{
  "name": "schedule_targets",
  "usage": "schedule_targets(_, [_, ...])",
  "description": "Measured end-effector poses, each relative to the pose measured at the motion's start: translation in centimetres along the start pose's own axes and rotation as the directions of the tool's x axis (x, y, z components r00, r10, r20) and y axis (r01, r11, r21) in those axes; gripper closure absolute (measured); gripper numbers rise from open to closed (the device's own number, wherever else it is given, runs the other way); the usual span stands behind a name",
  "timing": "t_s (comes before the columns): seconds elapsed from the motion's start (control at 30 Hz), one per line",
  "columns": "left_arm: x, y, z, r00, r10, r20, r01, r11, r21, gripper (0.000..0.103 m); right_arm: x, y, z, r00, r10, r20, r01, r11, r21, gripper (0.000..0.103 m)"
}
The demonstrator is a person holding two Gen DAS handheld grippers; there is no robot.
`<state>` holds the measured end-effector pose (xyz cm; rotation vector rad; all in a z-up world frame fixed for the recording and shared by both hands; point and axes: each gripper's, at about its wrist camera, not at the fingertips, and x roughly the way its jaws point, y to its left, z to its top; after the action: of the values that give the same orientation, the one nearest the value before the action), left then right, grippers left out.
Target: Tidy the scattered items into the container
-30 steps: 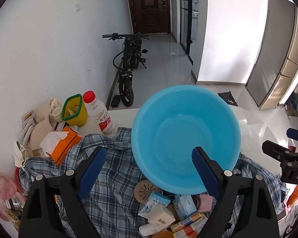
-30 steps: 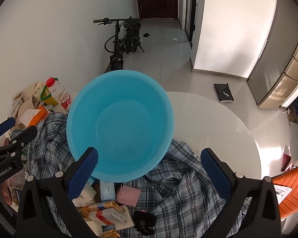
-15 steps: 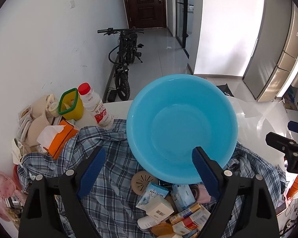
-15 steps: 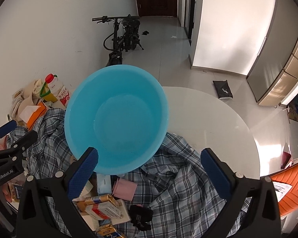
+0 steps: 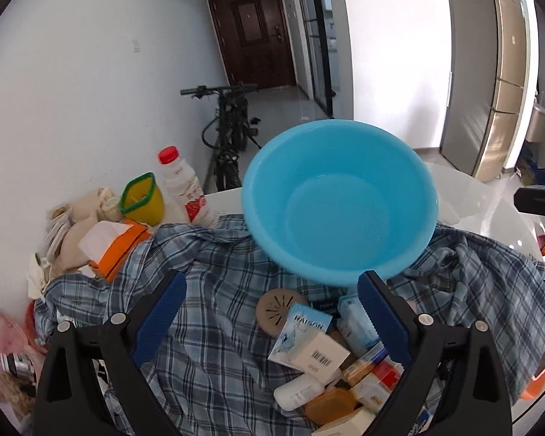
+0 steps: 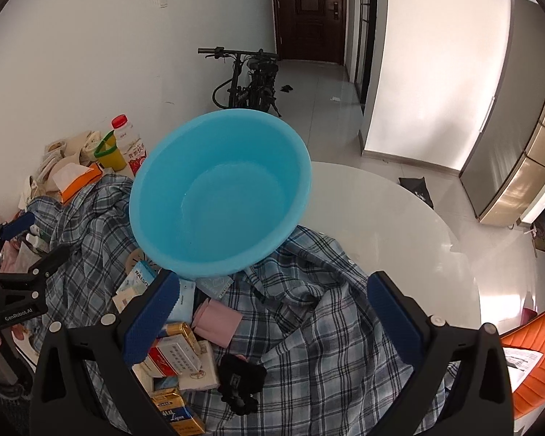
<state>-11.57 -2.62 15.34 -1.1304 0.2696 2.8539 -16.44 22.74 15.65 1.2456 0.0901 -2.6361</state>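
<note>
1. The left claw (image 5: 270, 312) stood with its jaws wide apart, having just opened further, and nothing was gripped between them; below the gap lay the plaid shirt (image 5: 214, 290) and part of the pile of small items.
2. The right claw (image 6: 272, 307) also stood wide apart and held nothing, hanging over the shirt and the pile.
3. The blue basin (image 5: 339, 200) sat empty, tilted, resting on the crumpled shirt toward the far edge of the round white worktop (image 6: 399, 218).
4. The scattered items lay in a heap on the shirt, just on the near side of the basin: a blue-and-white box (image 5: 301, 330) marked RAISON, a round tan disc (image 5: 272, 310), a white bottle (image 5: 298, 394), gold and red cartons (image 6: 174, 352), a pink packet (image 6: 218, 321) and a black clip (image 6: 241, 378).
5. At the worktop's far left edge, against the wall, stood a red-capped bottle (image 5: 181, 189), a yellow jug (image 5: 141, 200) with a green rim, and an orange tissue box (image 5: 116, 243).
6. A bicycle (image 6: 250, 80) leaned by the wall beyond the worktop.
</note>
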Motion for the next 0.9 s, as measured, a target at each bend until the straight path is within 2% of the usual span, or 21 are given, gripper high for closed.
schedule_targets(0.07, [-0.5, 0.6, -2.1, 1.0, -0.015, 0.024, 0.016, 0.999, -0.046, 0.0, -0.6, 0.1, -1.8, 0.999, -0.015, 0.035, 0.016, 1.0, -0.026, 0.0])
schedule_targets(0.13, [-0.7, 1.0, -4.1, 0.998, -0.063, 0.014, 0.064, 0.993, -0.099, 0.0, -1.1, 0.3, -3.5, 0.998, -0.001, 0.06, 0.004, 0.999, -0.041, 0.0])
schedule_targets(0.23, [-0.3, 0.6, -6.6, 0.992, -0.125, -0.027, 0.12, 0.982, -0.144, 0.0, -0.8, 0.7, -5.6, 0.999, 0.028, 0.035, -0.026, 0.998, -0.064, 0.0])
schedule_targets(0.27, [-0.1, 0.3, -7.1, 0.991, -0.128, -0.037, 0.121, 0.983, -0.141, 0.0, -0.7, 0.9, -6.2, 0.999, 0.034, 0.03, -0.032, 0.997, -0.073, 0.0])
schedule_targets(0.43, [0.7, -1.6, -8.7, 0.997, -0.046, -0.06, 0.044, 0.998, -0.033, 0.0, 0.3, 2.2, -8.4, 0.999, 0.033, 0.019, -0.031, 0.993, -0.112, 0.0])
schedule_targets(0.57, [1.2, -1.5, -9.2, 0.991, -0.109, -0.076, 0.103, 0.992, -0.074, 0.0, 1.0, 3.1, -9.5, 0.999, 0.037, 0.015, -0.035, 0.991, -0.132, 0.0])
schedule_targets(0.73, [1.8, -1.6, -9.7, 0.994, -0.061, -0.091, 0.058, 0.997, -0.042, 0.0, 1.7, 3.2, -10.0, 1.0, 0.03, 0.005, -0.029, 0.991, -0.128, 0.0])
schedule_targets(0.9, [3.2, -1.5, -10.4, 0.989, -0.079, -0.128, 0.072, 0.996, -0.055, 0.0, 2.5, 2.9, -9.9, 1.0, 0.03, 0.001, -0.029, 0.995, -0.099, 0.0])
